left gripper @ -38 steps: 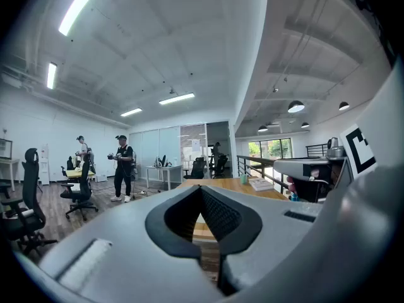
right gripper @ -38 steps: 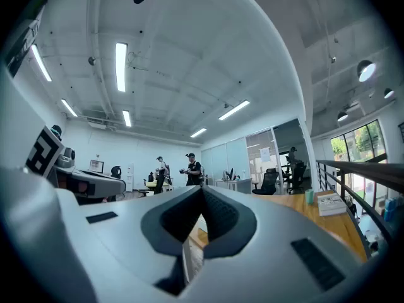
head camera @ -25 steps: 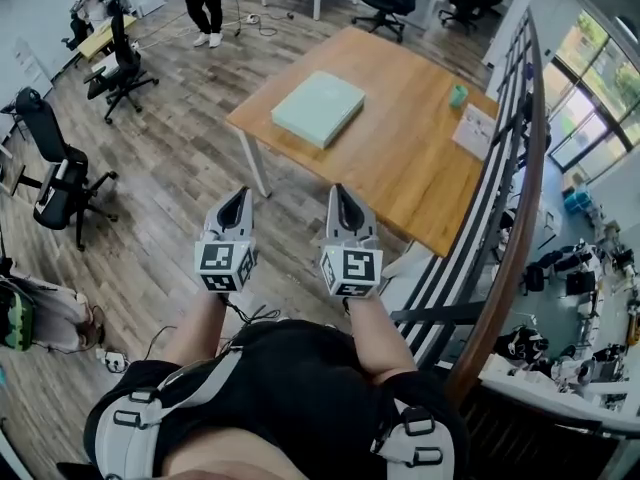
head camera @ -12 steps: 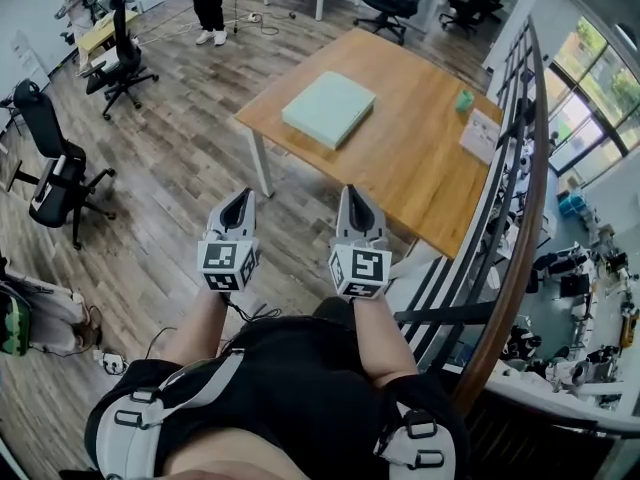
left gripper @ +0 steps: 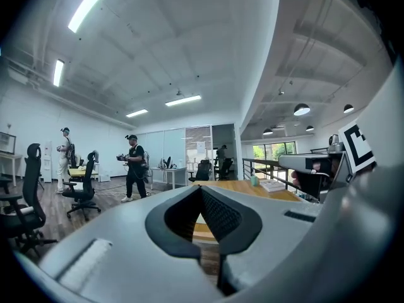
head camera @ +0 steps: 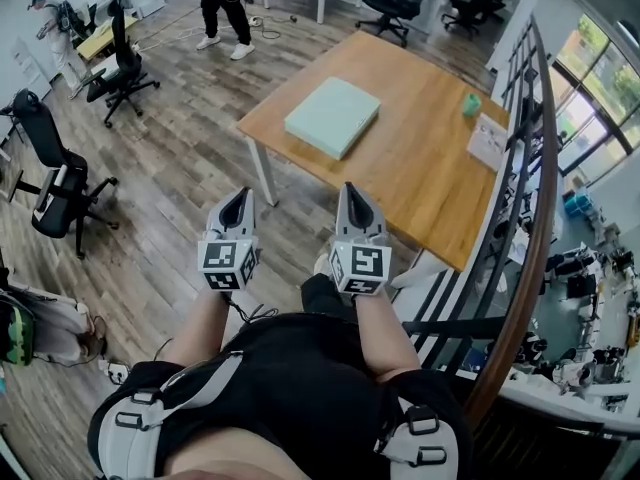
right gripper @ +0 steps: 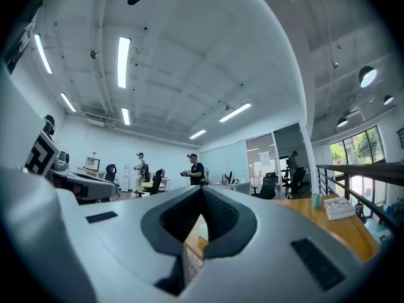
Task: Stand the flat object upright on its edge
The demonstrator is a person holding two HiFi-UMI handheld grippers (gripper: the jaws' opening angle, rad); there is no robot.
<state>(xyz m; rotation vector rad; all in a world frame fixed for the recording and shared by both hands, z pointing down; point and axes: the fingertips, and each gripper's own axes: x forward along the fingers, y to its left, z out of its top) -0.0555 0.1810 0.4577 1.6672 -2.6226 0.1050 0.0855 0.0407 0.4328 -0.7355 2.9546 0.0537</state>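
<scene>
Box (head camera: pixel 332 116), flat and pale green, lying on its broad face on a wooden table (head camera: pixel 420 173), in the half of the tabletop nearer the table's left edge. It touches neither gripper and stands well apart from both. A small green cup (head camera: pixel 470 105) and a stack of papers (head camera: pixel 488 141) sit at the table's far right side, near a dark railing (head camera: pixel 528 218), well apart from the box.

Left gripper (head camera: pixel 240 198) and right gripper (head camera: pixel 350 192) are held side by side in front of the person's body, above the wood-plank floor (head camera: pixel 170 198) and short of the table's near edge. Their tips point toward the table. In each gripper view the two jaws meet at the tips, with nothing clamped between them; the table shows beyond them.

Background: black office chairs (head camera: pixel 55 183) stand on the floor at the left. A person in dark clothes (head camera: pixel 225 8) stands beyond the table's far corner, and a second person (head camera: pixel 50 18) stands at the far left, beside a small desk.
</scene>
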